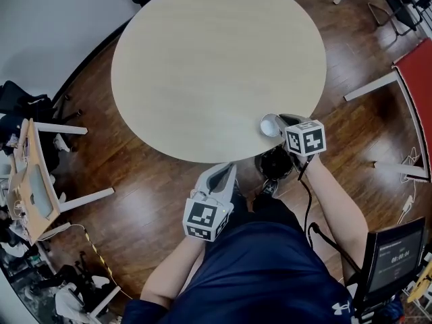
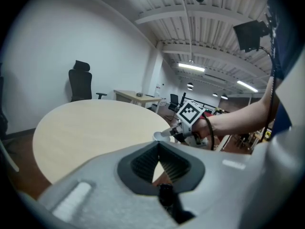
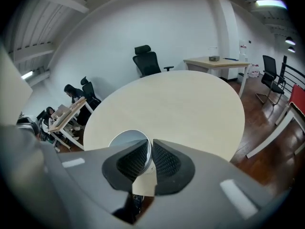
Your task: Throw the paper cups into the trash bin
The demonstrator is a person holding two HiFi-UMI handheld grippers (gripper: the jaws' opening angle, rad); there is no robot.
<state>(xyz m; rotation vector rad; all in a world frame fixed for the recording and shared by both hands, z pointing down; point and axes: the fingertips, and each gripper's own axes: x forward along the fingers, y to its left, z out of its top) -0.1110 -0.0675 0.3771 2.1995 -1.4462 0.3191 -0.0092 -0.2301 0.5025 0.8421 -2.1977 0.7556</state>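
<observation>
A white paper cup (image 1: pixel 269 124) lies tilted at the near right edge of the round wooden table (image 1: pixel 202 59). My right gripper (image 1: pixel 277 125) is shut on its wall, one pad inside the rim and one outside, as the right gripper view shows with the cup (image 3: pixel 127 142) between the fingers (image 3: pixel 164 160). Just below it, on the floor by the table edge, stands a black trash bin (image 1: pixel 275 162). My left gripper (image 1: pixel 226 172) hovers at the table's front edge, shut with nothing in it. From the left gripper view the cup (image 2: pixel 161 135) shows off to the right.
A small desk with clutter (image 1: pixel 30 181) stands at the left, a red-topped table (image 1: pixel 417 73) at the right, and a dark screen (image 1: pixel 395 255) at the lower right. Office chairs (image 1: pixel 401 2) stand at the back. My legs fill the floor below the table edge.
</observation>
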